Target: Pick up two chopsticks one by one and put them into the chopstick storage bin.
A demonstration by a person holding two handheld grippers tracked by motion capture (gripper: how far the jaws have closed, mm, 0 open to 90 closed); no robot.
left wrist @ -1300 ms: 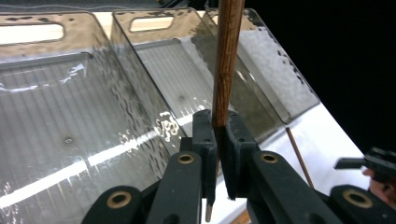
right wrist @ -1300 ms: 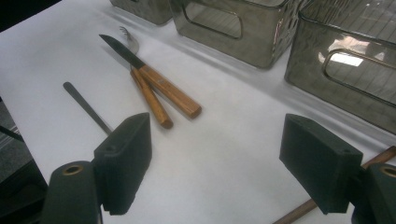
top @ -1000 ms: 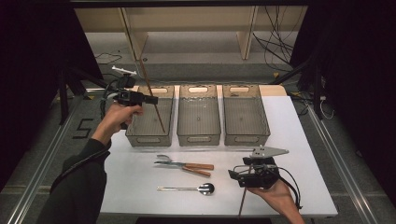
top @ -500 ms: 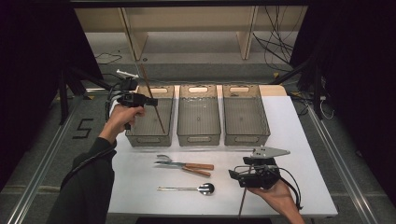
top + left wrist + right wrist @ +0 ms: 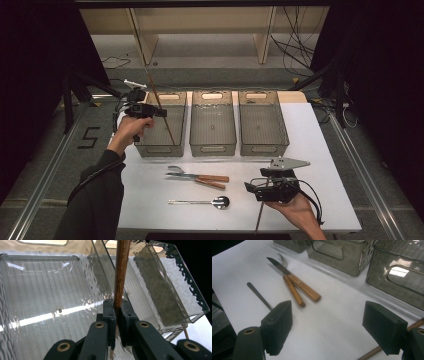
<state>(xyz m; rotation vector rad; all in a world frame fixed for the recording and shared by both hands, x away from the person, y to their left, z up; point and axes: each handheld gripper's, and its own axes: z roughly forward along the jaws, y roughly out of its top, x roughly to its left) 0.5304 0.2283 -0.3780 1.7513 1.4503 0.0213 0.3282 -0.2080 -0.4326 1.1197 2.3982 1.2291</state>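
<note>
Holding: my left gripper (image 5: 162, 113) is clamped on a thin brown wooden chopstick (image 5: 161, 107), pinched partway along so the stick stands tilted over the left clear plastic bin (image 5: 161, 148).
Why this grip: the steep angle lets the lower tip go down inside the bin walls rather than catch on the rim, as I judge it.
Chopstick relative to gripper: in the left gripper view it rises from between my two pads (image 5: 109, 315), with its far length over the bin floor (image 5: 45, 297).
Right gripper (image 5: 256, 189): jaws wide apart and holding nothing, low over the white surface (image 5: 150, 200).
Second chopstick (image 5: 384, 345): lies on the surface just beside my right pad, likely next.
Waiting nearby: wooden-handled knife (image 5: 200, 178), wooden-handled fork (image 5: 195, 179), metal spoon (image 5: 200, 202).
</note>
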